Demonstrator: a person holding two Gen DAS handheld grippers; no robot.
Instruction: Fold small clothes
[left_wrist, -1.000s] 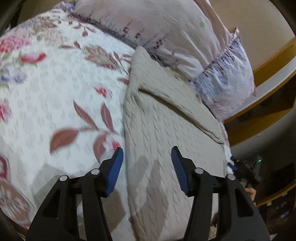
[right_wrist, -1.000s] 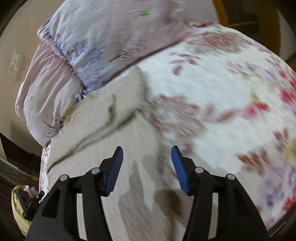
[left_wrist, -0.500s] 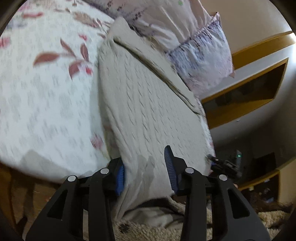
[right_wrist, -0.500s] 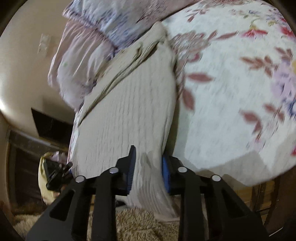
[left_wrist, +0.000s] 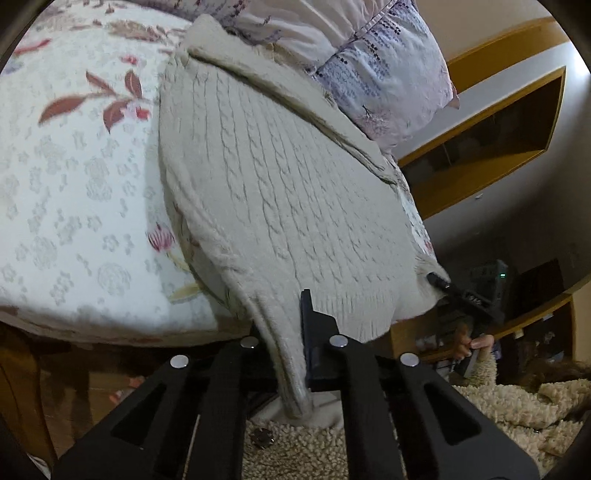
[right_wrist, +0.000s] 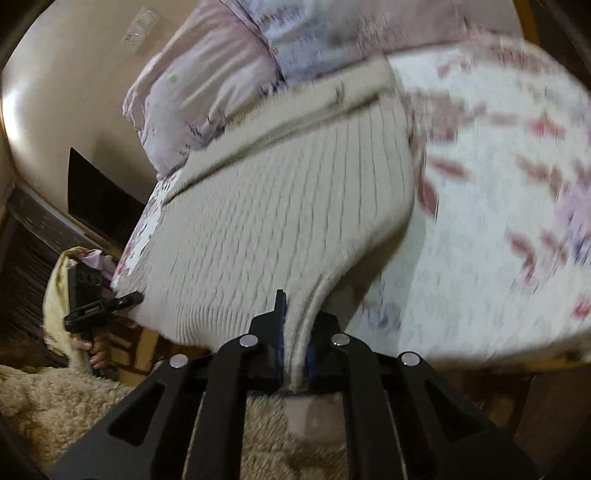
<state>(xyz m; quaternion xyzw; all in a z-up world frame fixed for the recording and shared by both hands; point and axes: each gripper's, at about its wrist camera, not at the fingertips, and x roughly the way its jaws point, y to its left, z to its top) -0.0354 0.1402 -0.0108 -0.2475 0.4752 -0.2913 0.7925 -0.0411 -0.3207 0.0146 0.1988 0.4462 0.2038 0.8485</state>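
Note:
A cream cable-knit sweater (left_wrist: 280, 184) lies flat on the floral bedspread (left_wrist: 74, 184), its far end against the pillows. Its near hem hangs over the bed's front edge. My left gripper (left_wrist: 286, 332) is shut on the hem's left corner, which is bunched between the jaws. My right gripper (right_wrist: 295, 332) is shut on the hem's right corner of the sweater (right_wrist: 288, 206). Each gripper shows in the other's view: the right gripper (left_wrist: 461, 295) at the hem's far corner, and the left gripper (right_wrist: 99, 310) likewise.
Lilac patterned pillows (left_wrist: 369, 55) lie behind the sweater by the wall. A wooden shelf unit (left_wrist: 498, 122) stands to the right of the bed. A shaggy beige rug (left_wrist: 314, 450) covers the floor below the bed edge (left_wrist: 110, 336).
Both grippers dropped from above the sweater to the bed's front edge and closed from open onto the hem corners. The hem is now drawn out over the edge.

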